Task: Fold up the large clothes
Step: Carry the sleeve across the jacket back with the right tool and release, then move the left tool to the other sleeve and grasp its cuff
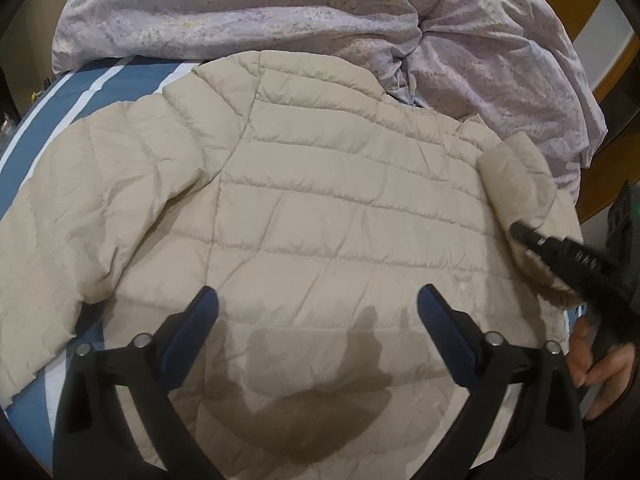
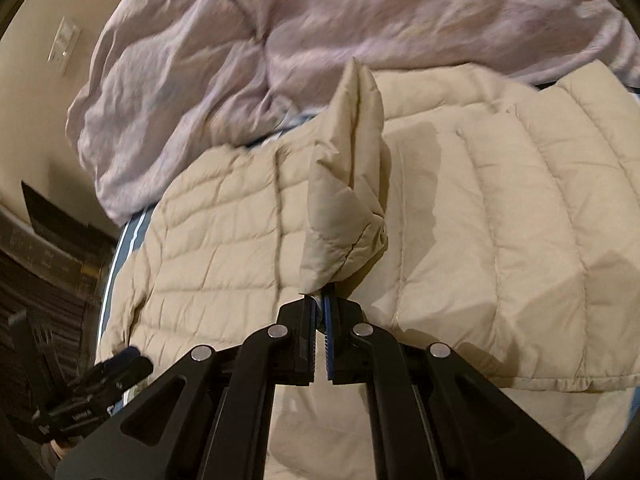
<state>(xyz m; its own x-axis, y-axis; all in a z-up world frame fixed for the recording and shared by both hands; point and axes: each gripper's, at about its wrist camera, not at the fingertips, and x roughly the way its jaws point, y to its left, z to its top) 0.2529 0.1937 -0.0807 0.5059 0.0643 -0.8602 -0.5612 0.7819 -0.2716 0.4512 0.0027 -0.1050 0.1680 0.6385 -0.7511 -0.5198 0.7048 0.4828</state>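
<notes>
A beige quilted puffer jacket [image 1: 312, 184] lies flat, back side up, on a bed with a blue striped sheet [image 1: 100, 84]. My left gripper [image 1: 318, 300] is open and empty, hovering above the jacket's lower back. My right gripper [image 2: 319, 300] is shut on the cuff of the jacket's sleeve [image 2: 348, 184] and holds it lifted above the jacket body [image 2: 500, 220]. In the left wrist view the right gripper [image 1: 516, 230] shows at the right edge with the sleeve [image 1: 516, 176] raised. The left gripper [image 2: 120, 360] shows at the lower left of the right wrist view.
A crumpled lilac duvet [image 1: 280, 8] is piled along the far side of the bed, touching the jacket's collar; it also shows in the right wrist view [image 2: 320, 20]. A wooden headboard [image 1: 608, 92] stands at the right. The bed edge and dark floor [image 2: 48, 280] lie at the left.
</notes>
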